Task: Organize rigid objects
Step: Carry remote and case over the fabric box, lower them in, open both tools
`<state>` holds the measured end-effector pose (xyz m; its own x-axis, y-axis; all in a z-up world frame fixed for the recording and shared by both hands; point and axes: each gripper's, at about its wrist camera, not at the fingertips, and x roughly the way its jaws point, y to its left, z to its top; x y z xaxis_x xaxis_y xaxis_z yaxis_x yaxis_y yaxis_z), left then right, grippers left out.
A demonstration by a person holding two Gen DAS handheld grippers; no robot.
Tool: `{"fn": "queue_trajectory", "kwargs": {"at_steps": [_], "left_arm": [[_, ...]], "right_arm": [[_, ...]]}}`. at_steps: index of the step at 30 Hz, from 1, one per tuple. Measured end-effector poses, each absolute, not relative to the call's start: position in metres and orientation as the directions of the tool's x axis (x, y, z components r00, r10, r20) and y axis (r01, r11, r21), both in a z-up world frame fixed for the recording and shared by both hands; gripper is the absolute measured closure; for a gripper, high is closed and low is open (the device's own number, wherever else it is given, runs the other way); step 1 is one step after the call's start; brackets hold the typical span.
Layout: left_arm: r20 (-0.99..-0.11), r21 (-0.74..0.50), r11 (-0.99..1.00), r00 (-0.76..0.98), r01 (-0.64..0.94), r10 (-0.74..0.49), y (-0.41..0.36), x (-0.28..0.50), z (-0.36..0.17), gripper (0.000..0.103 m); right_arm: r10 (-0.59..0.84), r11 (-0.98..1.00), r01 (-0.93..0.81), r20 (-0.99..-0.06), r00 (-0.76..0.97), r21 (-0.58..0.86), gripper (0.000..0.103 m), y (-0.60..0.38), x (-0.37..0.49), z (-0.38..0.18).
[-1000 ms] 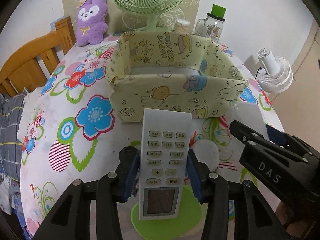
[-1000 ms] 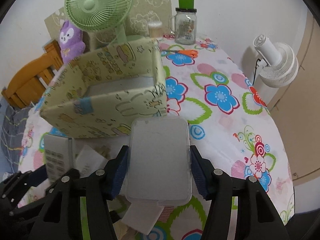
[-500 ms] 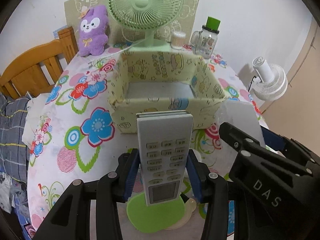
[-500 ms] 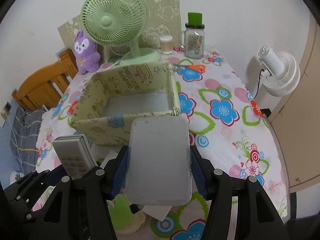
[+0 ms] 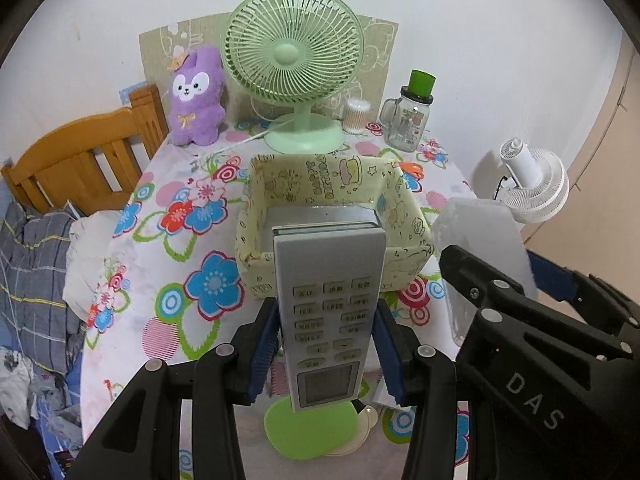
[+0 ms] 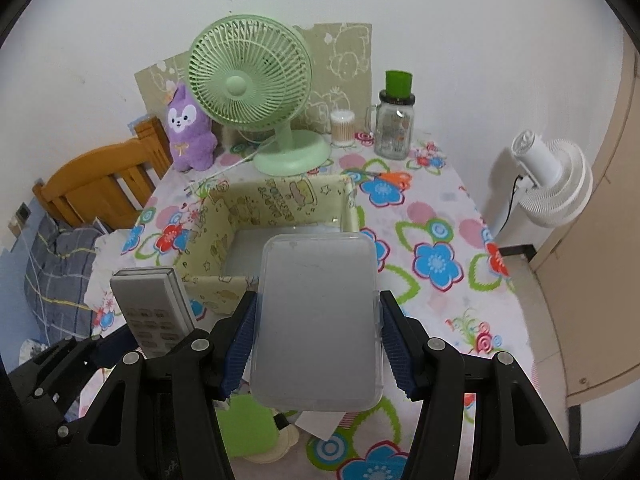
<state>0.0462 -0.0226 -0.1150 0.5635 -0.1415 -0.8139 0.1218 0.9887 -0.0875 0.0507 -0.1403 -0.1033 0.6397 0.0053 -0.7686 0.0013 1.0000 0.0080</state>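
We are carrying 2 things at once, and both lie short of the same target: the yellow cartoon-print storage box (image 5: 334,216), open at the top, which sits ahead of and below both claws on the flowered tablecloth (image 5: 176,248).

The left gripper (image 5: 326,344) is clamped on a grey remote control (image 5: 330,304), its blue pads pressing the 2 long sides near the display end. The remote's long axis runs straight forward along the fingers, so its far end points at the box's near wall and, in the left wrist view, overlaps the opening.

The right gripper (image 6: 316,344) is closed on a translucent plastic case (image 6: 318,320), gripped across its width, long axis likewise pointing forward. In the right wrist view its far edge overlaps the box's near right corner.

Neither hand looks clearly nearer (the left seems lined up with the middle of the box, the right with its right part). The 2 loads ride side by side, just beside each other, so we judge that they should go in 1 at a time or well spaced.

The near wall is the edge to clear: each load must pass over it before tipping down. The box floor looks bare, giving room for both laid flat. Beyond the box stand a green desk fan (image 5: 294,76), a purple plush toy (image 5: 196,98) and a glass jar (image 5: 408,120), all well apart from the drop path. Under the claws lie a green disc (image 5: 312,428) and some papers, not in the way.
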Motion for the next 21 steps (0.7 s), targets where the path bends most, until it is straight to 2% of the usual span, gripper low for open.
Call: {"fn": "queue_trajectory", "kwargs": {"at_steps": [21], "left_arm": [[-0.769, -0.079, 0.99, 0.625, 0.119, -0.137, -0.028, 0.055, -0.062, 0.055]], "right_arm": [[0.029, 1.0, -0.023, -0.706, 0.708, 0.018, 0.042, -0.141, 0.051, -0.042]]}}
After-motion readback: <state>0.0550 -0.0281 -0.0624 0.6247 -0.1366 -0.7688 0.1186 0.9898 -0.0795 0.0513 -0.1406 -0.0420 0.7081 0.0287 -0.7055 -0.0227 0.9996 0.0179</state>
